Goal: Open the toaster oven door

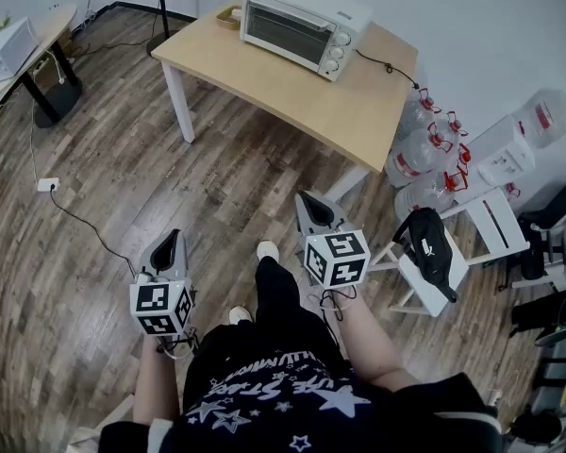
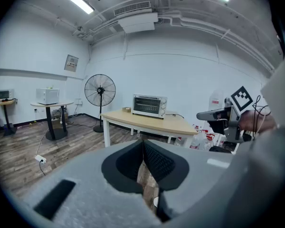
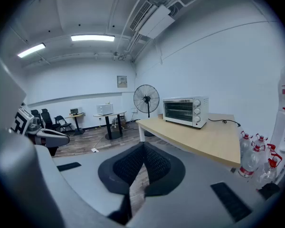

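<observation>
No legible text or labels anywhere

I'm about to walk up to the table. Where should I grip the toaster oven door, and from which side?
Grip the door along its top edge, approaching the toaster oven from its glass front, left of the knobs. The door is shut and probably bottom-hinged, so pull outward and down.

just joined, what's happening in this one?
A person stands away from the wooden table, a gripper in each hand. The left gripper and right gripper are both shut and empty, held out in front. The toaster oven sits on the table with its door closed; neither gripper has reached it yet.
</observation>
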The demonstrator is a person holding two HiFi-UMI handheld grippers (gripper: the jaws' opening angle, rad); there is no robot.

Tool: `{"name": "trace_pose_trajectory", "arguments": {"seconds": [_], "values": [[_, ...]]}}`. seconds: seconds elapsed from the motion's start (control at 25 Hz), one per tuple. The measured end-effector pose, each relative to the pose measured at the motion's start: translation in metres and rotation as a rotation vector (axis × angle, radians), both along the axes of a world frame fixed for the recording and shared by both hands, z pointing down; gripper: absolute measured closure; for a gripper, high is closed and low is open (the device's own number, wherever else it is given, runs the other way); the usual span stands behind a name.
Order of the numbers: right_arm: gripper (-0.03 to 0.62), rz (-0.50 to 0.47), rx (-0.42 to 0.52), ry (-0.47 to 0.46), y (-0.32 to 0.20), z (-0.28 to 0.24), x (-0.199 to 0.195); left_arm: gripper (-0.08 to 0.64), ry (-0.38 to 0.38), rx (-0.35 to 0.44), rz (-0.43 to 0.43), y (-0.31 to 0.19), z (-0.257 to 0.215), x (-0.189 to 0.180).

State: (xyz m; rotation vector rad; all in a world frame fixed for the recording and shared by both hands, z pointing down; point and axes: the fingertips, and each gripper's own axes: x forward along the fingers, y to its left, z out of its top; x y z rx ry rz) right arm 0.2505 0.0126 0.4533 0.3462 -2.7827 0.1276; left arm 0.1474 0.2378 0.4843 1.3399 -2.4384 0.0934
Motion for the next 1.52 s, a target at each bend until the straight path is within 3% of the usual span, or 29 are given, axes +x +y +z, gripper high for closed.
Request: {"name": "trace_pose_trajectory", "arguments": {"seconds": [0.52,0.96,1.0,1.04,1.36,1.52], "values": [[0.589,-0.001,0.006,0.001,0.006,0.001,0.013,0.54,-0.014,0.001,0.007,0.003,-0.003,0.014],[0.586,0.03,-0.04,-0.096,0.0,-0.018,-0.003,0.538,-0.023,0.026,-0.015,0.015,-0.013,0.002],[0.566,0.03,-0.043,-0.099,-0.003,-0.02,-0.007,0.538,-0.022,0.028,-0.014,0.013,-0.013,-0.001],[0.486,0.029,-0.048,-0.101,-0.006,-0.02,-0.012,0.538,-0.021,0.027,-0.012,0.01,-0.013,-0.004],[0.374,0.051,-0.105,-0.099,-0.049,-0.007,-0.062,0.538,-0.026,0.006,-0.003,-0.028,-0.009,-0.054],[0.364,0.074,-0.129,-0.098,-0.083,-0.005,-0.098,0.538,-0.029,-0.01,0.007,-0.059,-0.013,-0.094]]}}
